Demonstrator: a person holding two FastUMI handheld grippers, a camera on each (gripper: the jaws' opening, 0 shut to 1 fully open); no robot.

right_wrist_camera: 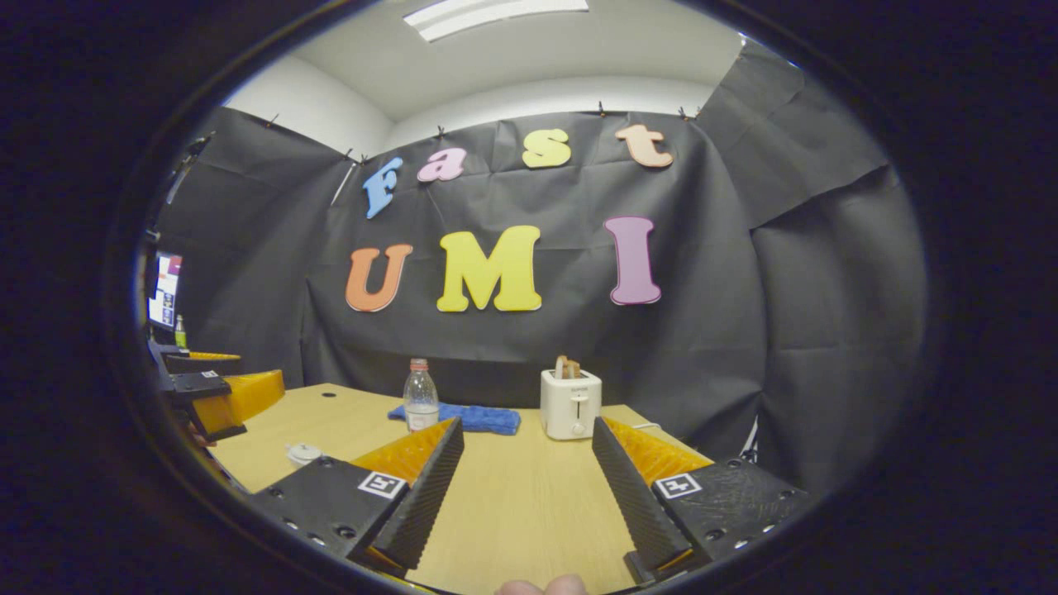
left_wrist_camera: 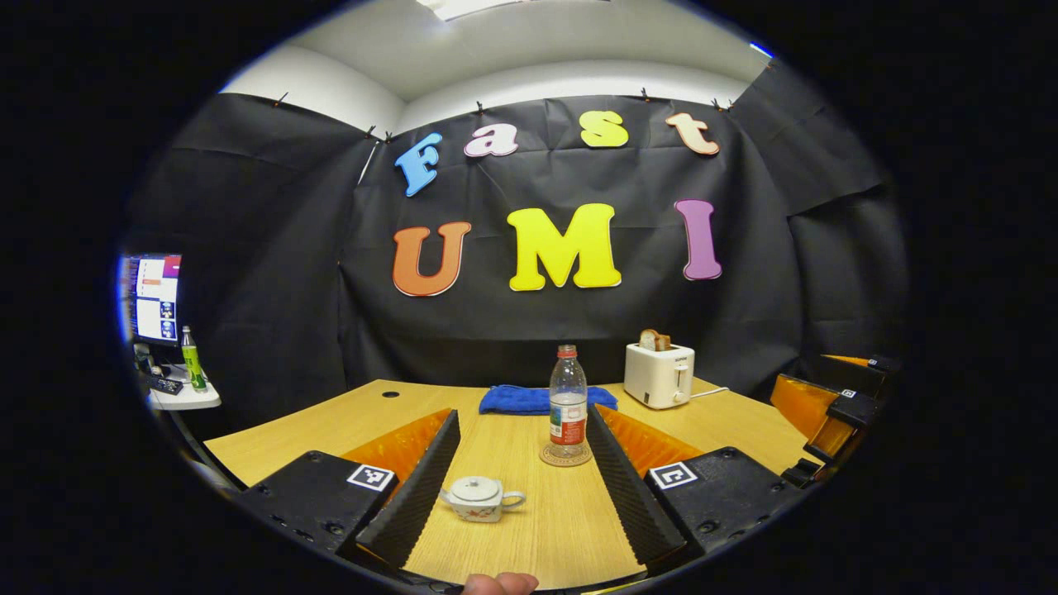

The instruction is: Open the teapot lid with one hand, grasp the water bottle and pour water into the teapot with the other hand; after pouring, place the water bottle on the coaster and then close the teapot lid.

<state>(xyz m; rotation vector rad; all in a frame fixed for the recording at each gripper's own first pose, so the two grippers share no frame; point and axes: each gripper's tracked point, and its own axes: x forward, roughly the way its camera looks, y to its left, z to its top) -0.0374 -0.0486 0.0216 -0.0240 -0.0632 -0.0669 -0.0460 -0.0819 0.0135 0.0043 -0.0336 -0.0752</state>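
Left gripper (left_wrist_camera: 517,487) wide open, empty, ribbed fingers flanking small white ceramic teapot (left_wrist_camera: 479,499), lid on, lower centre. Clear plastic water bottle (left_wrist_camera: 568,405) upright on round woven coaster (left_wrist_camera: 566,456), pale wood-grain surface (left_wrist_camera: 529,537). Right gripper (right_wrist_camera: 529,487) wide open, empty.

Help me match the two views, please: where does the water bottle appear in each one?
Left gripper view: water bottle at centre, upright on the coaster, between that gripper's fingers.
Right gripper view: left of centre, in front of the blue cloth.
Shared landmark: white toaster, right of it.
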